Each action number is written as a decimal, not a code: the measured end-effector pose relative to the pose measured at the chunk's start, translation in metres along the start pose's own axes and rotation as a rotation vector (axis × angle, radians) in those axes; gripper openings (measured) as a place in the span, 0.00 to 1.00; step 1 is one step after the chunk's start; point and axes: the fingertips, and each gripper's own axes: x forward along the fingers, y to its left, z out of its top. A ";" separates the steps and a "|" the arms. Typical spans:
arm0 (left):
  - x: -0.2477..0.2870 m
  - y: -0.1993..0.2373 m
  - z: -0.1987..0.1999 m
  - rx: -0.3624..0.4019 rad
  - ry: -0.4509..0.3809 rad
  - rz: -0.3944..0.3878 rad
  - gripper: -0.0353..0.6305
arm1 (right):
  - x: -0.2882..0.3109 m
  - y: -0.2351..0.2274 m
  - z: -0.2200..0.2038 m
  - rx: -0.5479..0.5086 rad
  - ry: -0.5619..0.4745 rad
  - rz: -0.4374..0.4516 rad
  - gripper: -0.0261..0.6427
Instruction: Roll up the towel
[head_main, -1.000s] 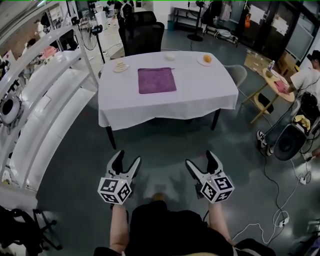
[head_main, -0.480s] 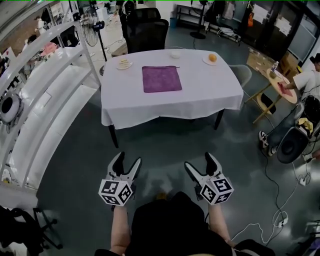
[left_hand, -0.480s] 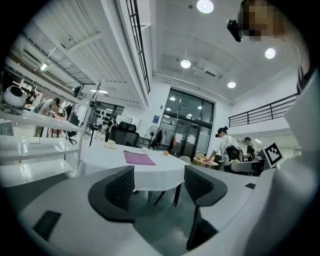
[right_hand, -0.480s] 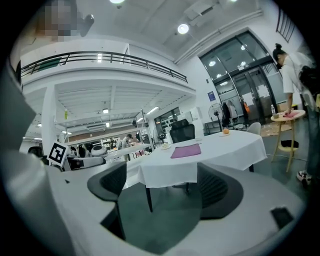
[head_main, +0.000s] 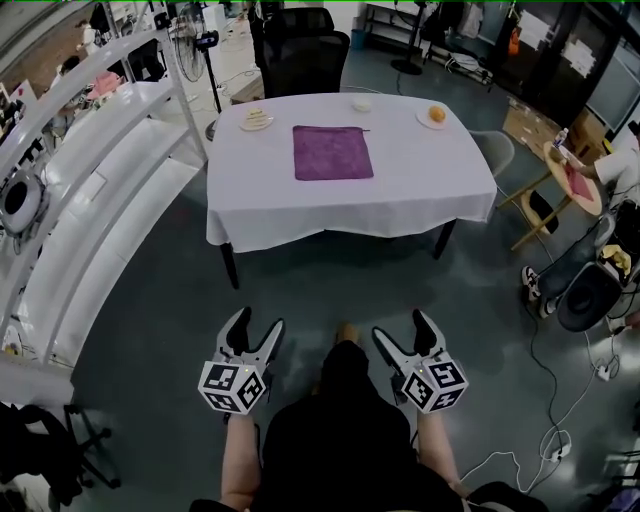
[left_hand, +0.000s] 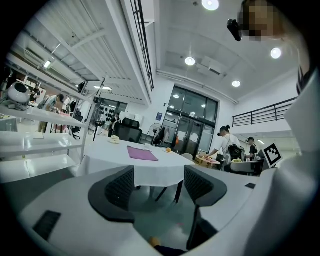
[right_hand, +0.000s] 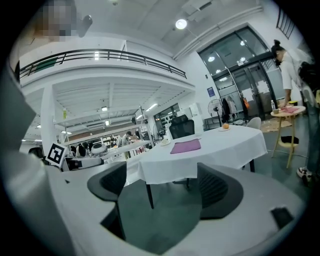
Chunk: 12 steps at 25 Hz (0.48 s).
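1. Head view: shows the purple towel (head_main: 332, 152) lying flat and unrolled in the middle of the white table (head_main: 420, 185), well apart from the left gripper (head_main: 257, 322) and right gripper (head_main: 400, 325), both held low over the floor (head_main: 300, 290); no rolling begun; probably calls for walking up to the table, then pinching one towel edge
2. Left gripper view: shows jaws wide apart, nothing between but floor; adds glass doors (left_hand: 192, 125) and ceiling lights (left_hand: 210, 4), missing from above
3. Right gripper view: shows jaws apart and empty too, towel far ahead; adds a balcony rail (right_hand: 100, 55); hides the long gap of floor, plain only from above
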 end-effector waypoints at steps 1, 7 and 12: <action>0.003 0.002 0.002 0.002 -0.001 0.004 0.53 | 0.005 -0.001 0.002 0.000 0.000 0.007 0.71; 0.038 0.014 0.015 0.012 0.002 0.019 0.53 | 0.041 -0.021 0.024 0.003 -0.017 0.033 0.71; 0.083 0.018 0.028 0.009 0.010 0.017 0.53 | 0.074 -0.044 0.044 0.012 -0.014 0.046 0.71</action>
